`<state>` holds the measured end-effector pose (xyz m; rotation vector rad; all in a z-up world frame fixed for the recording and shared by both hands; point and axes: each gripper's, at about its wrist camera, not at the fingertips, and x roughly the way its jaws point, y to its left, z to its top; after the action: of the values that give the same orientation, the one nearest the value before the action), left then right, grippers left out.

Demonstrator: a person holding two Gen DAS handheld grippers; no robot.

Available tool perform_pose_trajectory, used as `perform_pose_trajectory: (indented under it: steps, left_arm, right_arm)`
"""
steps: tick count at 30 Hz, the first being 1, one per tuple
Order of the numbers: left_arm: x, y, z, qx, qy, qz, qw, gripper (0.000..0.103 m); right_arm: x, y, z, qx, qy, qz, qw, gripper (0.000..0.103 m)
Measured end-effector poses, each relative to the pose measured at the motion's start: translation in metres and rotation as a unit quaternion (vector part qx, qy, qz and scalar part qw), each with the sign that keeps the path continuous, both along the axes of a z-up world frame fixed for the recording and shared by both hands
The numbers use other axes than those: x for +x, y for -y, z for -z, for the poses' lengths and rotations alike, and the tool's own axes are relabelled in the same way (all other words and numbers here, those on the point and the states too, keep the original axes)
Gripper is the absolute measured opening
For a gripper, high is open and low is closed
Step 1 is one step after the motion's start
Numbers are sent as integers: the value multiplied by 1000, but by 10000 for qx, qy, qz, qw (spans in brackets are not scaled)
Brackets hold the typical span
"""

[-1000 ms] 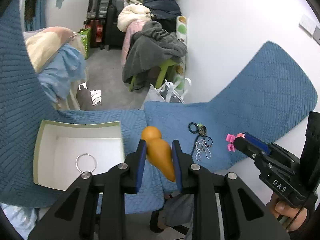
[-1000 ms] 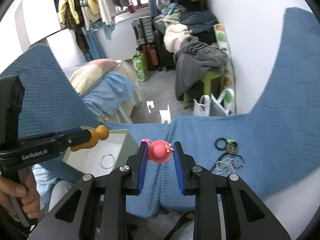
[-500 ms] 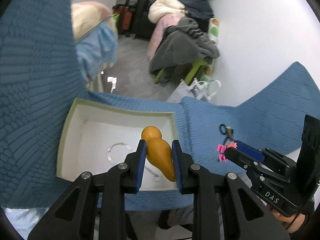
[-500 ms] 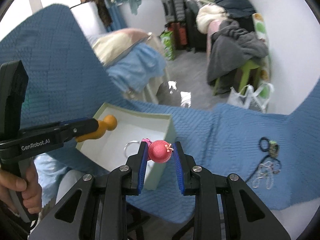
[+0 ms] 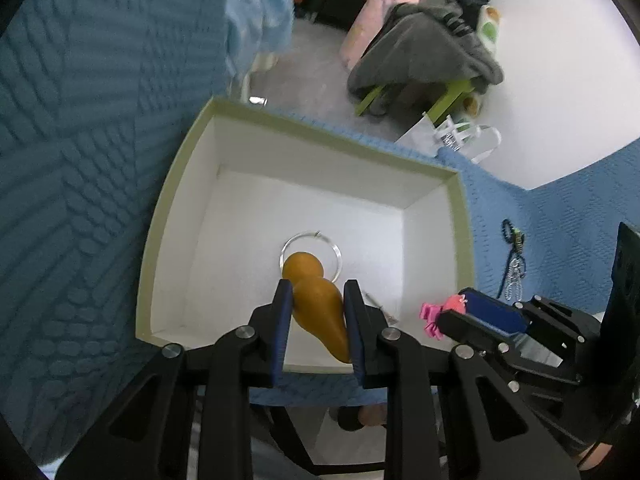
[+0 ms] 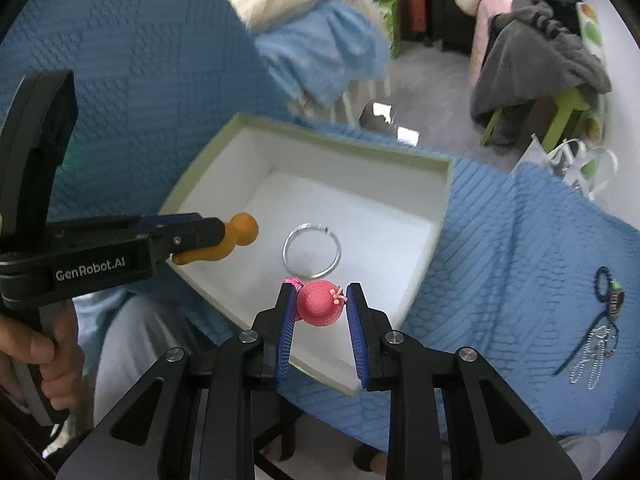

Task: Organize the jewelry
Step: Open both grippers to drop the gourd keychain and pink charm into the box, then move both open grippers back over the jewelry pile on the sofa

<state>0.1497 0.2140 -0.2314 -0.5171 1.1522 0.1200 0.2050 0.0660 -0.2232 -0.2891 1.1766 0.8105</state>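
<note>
An open white box with a pale green rim (image 5: pixel 459 216) (image 6: pixel 444 204) rests on a blue quilted cloth. A silver bangle (image 5: pixel 335 249) (image 6: pixel 312 252) lies on its floor. My left gripper (image 5: pixel 318 300) (image 6: pixel 204 234) is shut on an orange gourd-shaped ornament (image 5: pixel 316 300) (image 6: pixel 236 236) and hangs over the box's near side. My right gripper (image 6: pixel 320 300) (image 5: pixel 448 314) is shut on a small pink hat charm (image 6: pixel 320 304) (image 5: pixel 432 314) above the box's near right part. A dark bead bracelet and chains (image 5: pixel 512 256) (image 6: pixel 600 320) lie on the cloth to the right.
The blue cloth (image 6: pixel 520 240) covers the whole surface and drops off at its near edge. Beyond it the floor holds a green stool piled with grey clothes (image 5: pixel 424 52), a white bag (image 5: pixel 452 136) and a bed with light blue bedding (image 6: pixel 320 52). A hand (image 6: pixel 36 360) grips the left handle.
Both grippers have come down and leftward from beside the box to over it, each keeping its object. The box now fills the middle of both views.
</note>
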Motion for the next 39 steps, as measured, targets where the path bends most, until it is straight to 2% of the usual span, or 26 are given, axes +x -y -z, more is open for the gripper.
perform_pose_trajectory:
  steps: [8,13,15,17,18,19,29,35,39]
  left_arm:
    - [6,-6,25,-111,-312,32,9994,27]
    - [8,-7,30,-194,-349,13,9992,27]
    - [10,-7,33,-203,-469,9,9987,34]
    - [12,-6,31,-163,-500,-11,9986,56]
    - [13,-6,30,-129,-501,-46,9986,62]
    - [13,-6,27,-96,-489,-72,9987,67]
    - [7,-5,-2,85,-234,-213,9995,78]
    - [-2,7,-31,405,-75,-203,9989,78]
    - [-13,27,-61,461,285,-192,9983,78]
  right_arm:
    - [-3,-17,27,-185,-324,-201,9991,24]
    - [-5,-20,37,-241,-504,-229,9982,24]
    - [-3,-19,37,-253,-550,-189,9980,26]
    - [-1,-19,37,-326,-488,-146,9982,29]
    - [0,-19,38,-341,-481,-142,9982,29]
    - [1,-18,38,-333,-497,-125,9981,29]
    - [4,1,7,-134,-178,99,9997,30]
    - [0,31,-21,55,130,373,9992,31]
    - [-5,56,-44,200,392,586,9973,34]
